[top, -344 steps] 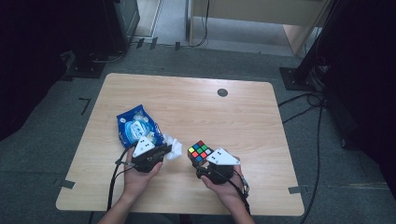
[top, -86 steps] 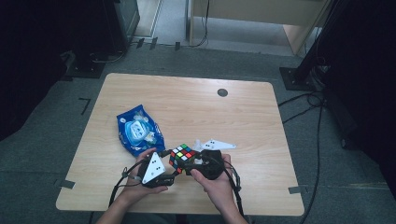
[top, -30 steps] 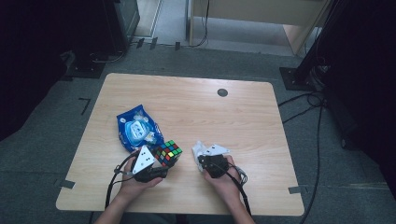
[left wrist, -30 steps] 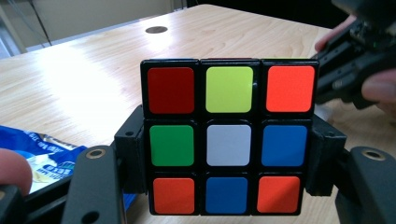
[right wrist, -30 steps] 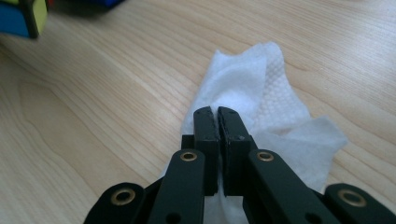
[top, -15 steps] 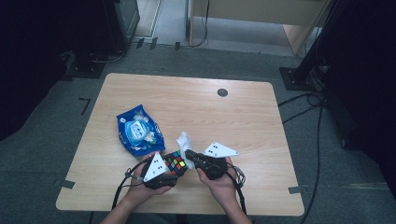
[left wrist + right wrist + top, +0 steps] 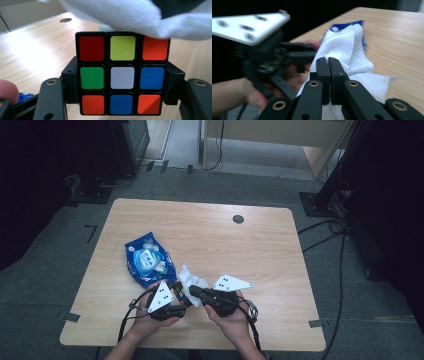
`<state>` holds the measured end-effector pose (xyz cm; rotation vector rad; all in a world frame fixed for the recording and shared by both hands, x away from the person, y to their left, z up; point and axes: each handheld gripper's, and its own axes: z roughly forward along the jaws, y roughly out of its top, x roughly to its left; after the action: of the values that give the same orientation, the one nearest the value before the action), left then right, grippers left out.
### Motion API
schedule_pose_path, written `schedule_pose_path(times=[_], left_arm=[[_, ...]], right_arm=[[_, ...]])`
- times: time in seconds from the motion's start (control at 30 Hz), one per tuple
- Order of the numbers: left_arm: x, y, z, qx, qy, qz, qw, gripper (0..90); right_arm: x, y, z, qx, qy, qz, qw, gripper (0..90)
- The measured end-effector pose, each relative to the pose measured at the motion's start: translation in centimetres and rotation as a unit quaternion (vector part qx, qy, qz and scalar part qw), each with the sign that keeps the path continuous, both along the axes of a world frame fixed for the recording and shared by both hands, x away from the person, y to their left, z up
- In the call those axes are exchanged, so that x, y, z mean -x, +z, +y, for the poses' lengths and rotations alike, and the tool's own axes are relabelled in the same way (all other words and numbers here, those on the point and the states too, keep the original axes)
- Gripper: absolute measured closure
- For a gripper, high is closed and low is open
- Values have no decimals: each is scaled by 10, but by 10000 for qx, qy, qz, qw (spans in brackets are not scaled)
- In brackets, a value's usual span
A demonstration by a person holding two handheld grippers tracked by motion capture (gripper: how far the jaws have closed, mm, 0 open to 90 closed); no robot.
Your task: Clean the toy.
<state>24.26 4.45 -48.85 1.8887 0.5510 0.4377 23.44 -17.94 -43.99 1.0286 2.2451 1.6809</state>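
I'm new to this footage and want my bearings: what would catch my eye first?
A colourful puzzle cube sits clamped between the left gripper jaws near the table's front edge. The right gripper presses a white wipe against its top. Just behind lies a blue wipes packet.

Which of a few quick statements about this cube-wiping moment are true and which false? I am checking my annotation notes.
1. The left gripper has its jaws shut on the Rubik's cube. True.
2. The centre square of the cube face seen in the left gripper view is red. False: it is white, with green on one side and blue on the other.
3. The right gripper pinches a white wet wipe. True.
4. The blue wet wipe packet lies at the table's far right corner. False: it lies left of centre, just beyond the left gripper.
5. The wipe hangs over the cube's top edge. True.
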Motion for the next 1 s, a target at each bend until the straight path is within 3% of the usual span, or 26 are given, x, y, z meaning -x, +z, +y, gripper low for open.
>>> schedule_pose_path(times=[0.17,0.33,0.4,0.5,0.63,0.7,0.8,0.9,1.0], left_arm=[[3,1,-3,-65,-95,-30,9999,342],[7,-1,-11,-72,-228,-13,9997,342],[9,-2,-16,-102,-279,-25,9996,342],[9,-2,-18,-130,-243,-16,9996,341],[3,1,-7,36,-93,64,9999,341],[0,3,1,109,17,65,9999,342],[-3,6,9,184,97,72,9998,342],[-5,9,15,415,114,85,9990,342],[-6,10,15,330,161,39,9993,341]], right_arm=[[-11,-11,-16,-77,-454,287,9985,893],[-13,-14,-19,6,-711,294,9970,892],[-11,-12,-16,-98,-661,336,9972,892],[-4,-6,-7,-183,-417,184,9988,891],[5,2,4,-145,-61,-65,9999,889],[5,2,2,-157,-84,-59,9998,889],[-2,-4,-9,-150,-336,48,9993,889],[-10,-12,-22,-49,-682,228,9974,889],[-18,-22,-35,131,-1060,318,9938,889]])
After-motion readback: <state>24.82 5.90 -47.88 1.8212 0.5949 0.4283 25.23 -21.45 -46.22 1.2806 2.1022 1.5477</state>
